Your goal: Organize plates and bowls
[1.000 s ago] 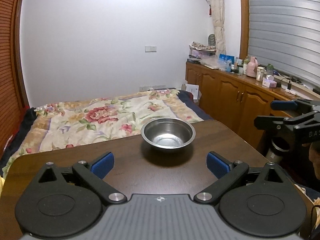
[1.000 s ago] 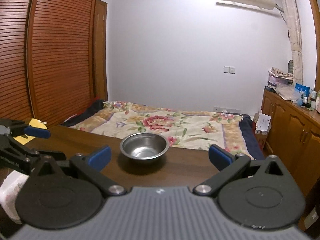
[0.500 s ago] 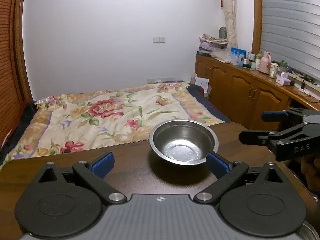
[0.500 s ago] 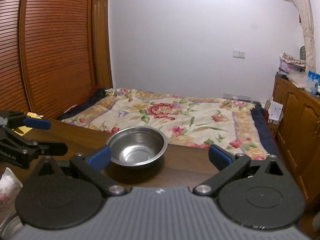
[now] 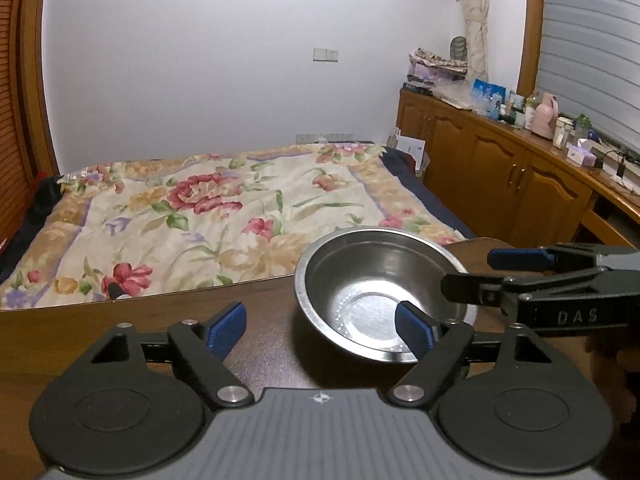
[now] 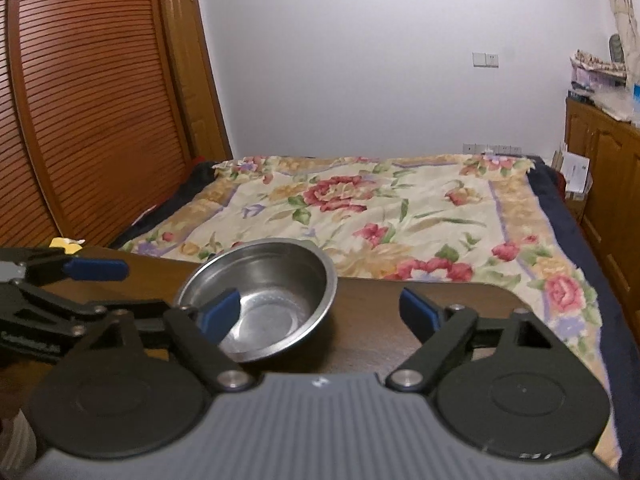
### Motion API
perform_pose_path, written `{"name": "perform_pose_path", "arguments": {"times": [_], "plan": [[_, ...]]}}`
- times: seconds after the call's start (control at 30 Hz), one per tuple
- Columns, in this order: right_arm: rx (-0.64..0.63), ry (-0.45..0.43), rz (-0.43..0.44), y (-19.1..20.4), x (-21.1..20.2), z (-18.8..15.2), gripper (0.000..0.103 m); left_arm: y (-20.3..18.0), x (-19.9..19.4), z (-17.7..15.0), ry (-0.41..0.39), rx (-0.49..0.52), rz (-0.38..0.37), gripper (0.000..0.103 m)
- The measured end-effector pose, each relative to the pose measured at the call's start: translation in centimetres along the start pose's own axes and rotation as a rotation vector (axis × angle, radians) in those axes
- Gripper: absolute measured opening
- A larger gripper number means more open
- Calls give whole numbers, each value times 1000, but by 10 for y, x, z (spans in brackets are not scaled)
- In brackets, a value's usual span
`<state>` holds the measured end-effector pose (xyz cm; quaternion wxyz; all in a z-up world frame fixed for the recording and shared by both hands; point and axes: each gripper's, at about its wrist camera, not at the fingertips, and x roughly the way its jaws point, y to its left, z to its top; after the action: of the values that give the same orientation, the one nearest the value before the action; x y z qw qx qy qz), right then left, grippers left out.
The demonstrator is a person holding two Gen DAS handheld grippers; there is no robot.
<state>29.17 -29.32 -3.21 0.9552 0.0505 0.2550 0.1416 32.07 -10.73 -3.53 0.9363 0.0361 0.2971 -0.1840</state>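
The left gripper (image 5: 320, 326) points forward and slightly down, its jaws closing, one blue-padded finger (image 5: 414, 328) reaching over the near wall of a steel bowl (image 5: 360, 280) and the other outside it, neither pad pressing yet. The right gripper (image 6: 318, 314) comes in from the other side at a similar downward tilt, jaws likewise closing, its left pad (image 6: 220, 314) inside the bowl's rim and its right pad clear over the worktop (image 6: 372, 332). Each gripper shows at the edge of the other's view.

A round stainless-steel bowl (image 5: 384, 292) stands upright on the dark wooden table (image 5: 260, 344), near its far edge. Behind the table lies a bed under a floral quilt (image 5: 224, 216); a long wooden cabinet (image 5: 500, 168) runs along the bed's right side
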Motion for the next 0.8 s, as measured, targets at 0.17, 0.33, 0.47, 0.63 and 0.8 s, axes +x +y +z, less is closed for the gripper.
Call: {"name": "perform_pose_path", "arguments": {"times": [0.17,0.33,0.47,0.63,0.8], "plan": [[30,21,14,-1,13,-6,73,1,12,0,34,-2,-10,74],[41,41,36,0,21,-11,65,3,20,0,55,-4,-7,66],[43,41,48,2,21,-10,61,3,22,1,58,-6,-15,59],[65,46,80,1,21,-10,49,3,23,2,67,-7,-18,46],[64,53,88,1,23,-9,40,2,26,0,76,-5,-20,42]]}}
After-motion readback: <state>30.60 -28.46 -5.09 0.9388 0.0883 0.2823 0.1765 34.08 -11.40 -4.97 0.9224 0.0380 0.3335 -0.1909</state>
